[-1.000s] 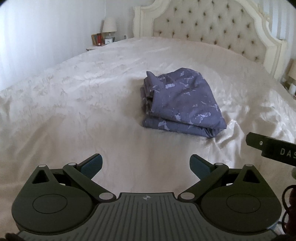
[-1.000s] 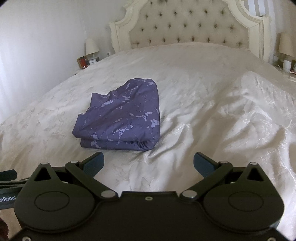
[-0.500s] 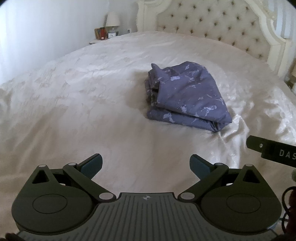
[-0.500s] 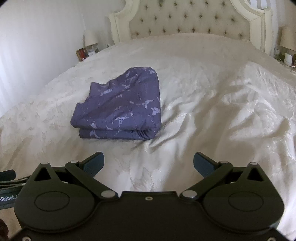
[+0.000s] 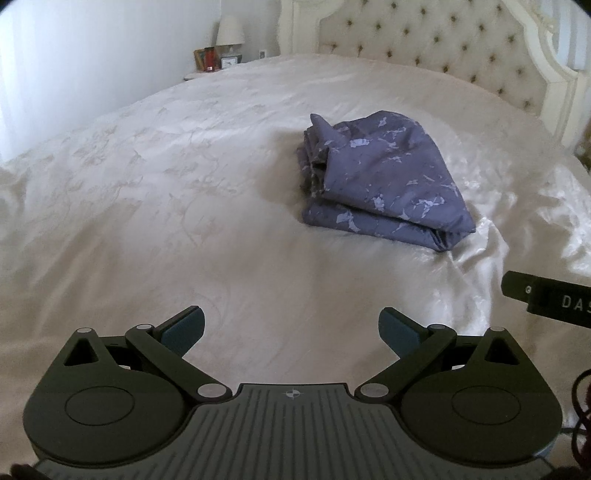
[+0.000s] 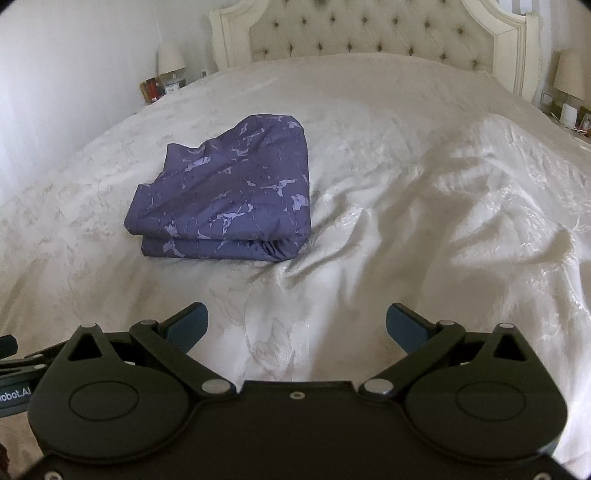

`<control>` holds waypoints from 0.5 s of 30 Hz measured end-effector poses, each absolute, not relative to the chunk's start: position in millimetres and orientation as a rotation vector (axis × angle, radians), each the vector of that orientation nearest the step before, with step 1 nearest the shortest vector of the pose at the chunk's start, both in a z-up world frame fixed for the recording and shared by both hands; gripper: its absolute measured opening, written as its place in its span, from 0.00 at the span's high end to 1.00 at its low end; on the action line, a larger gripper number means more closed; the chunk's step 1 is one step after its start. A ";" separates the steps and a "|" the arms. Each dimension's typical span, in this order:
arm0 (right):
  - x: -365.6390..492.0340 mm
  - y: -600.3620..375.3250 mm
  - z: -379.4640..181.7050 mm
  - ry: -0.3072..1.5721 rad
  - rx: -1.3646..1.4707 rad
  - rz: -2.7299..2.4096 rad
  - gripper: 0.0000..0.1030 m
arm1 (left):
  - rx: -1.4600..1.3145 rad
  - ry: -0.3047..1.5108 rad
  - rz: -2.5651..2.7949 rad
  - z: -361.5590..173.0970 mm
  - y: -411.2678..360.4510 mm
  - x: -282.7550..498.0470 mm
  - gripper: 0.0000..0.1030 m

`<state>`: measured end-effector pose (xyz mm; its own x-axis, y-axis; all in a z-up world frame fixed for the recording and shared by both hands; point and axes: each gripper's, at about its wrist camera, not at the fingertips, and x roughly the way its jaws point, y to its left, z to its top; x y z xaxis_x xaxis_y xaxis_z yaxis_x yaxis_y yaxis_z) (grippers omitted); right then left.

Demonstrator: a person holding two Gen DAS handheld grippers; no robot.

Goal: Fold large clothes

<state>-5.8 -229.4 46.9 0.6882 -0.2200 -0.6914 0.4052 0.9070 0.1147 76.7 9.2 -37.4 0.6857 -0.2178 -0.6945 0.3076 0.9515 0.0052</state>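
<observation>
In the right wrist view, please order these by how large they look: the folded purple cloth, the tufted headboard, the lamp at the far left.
1. Tufted headboard, largest as it looks, though cut off by the frame.
2. Folded purple cloth, a little smaller; it lies nearer the camera, so its true rank is unsure.
3. Lamp, clearly smallest.

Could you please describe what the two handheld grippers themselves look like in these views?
The left gripper and right gripper are matte black, with round discs, linkage bars on silver pivot pins, and blue-padded fingers. The left's centre plate is ribbed grey; the right's is plain black.
</observation>
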 end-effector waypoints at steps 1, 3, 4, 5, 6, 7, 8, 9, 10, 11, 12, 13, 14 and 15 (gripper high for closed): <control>-6.0 -229.2 47.0 0.732 0.269 -0.355 0.01 | 0.125 0.760 -0.295 -37.4 9.3 76.7 0.01; -5.9 -229.3 46.8 0.731 0.270 -0.355 0.01 | 0.124 0.761 -0.296 -37.4 9.3 76.8 0.01; -5.8 -229.6 46.8 0.732 0.270 -0.355 0.01 | 0.124 0.761 -0.296 -37.4 9.2 76.7 0.01; -5.7 -229.9 46.8 0.732 0.270 -0.355 0.01 | 0.124 0.760 -0.297 -37.4 9.1 76.6 0.01; -5.6 -229.8 46.5 0.732 0.271 -0.354 0.01 | 0.125 0.760 -0.297 -37.5 8.9 76.3 0.01; -5.6 -230.0 46.6 0.733 0.271 -0.354 0.01 | 0.125 0.759 -0.298 -37.5 8.9 75.8 0.01; -5.7 -229.6 46.5 0.734 0.273 -0.354 0.01 | 0.126 0.759 -0.299 -37.6 8.8 75.9 0.01; -5.7 -229.4 46.3 0.734 0.276 -0.354 0.01 | 0.127 0.760 -0.301 -37.8 8.6 75.8 0.01; -5.9 -229.3 46.2 0.735 0.278 -0.354 0.01 | 0.126 0.760 -0.301 -37.7 9.1 75.1 0.01; -6.1 -229.0 46.1 0.735 0.279 -0.354 0.01 | 0.127 0.761 -0.302 -37.8 8.9 75.0 0.01; -5.9 -228.7 45.9 0.736 0.279 -0.354 0.01 | 0.127 0.762 -0.303 -37.5 8.8 74.9 0.01; -5.8 -228.7 45.8 0.736 0.279 -0.354 0.01 | 0.127 0.762 -0.302 -37.6 8.8 74.7 0.01; -6.1 -228.3 45.8 0.736 0.281 -0.354 0.01 | 0.127 0.763 -0.302 -37.7 8.5 74.6 0.01; -6.2 -228.1 45.5 0.737 0.282 -0.353 0.01 | 0.127 0.763 -0.302 -37.6 8.3 74.7 0.01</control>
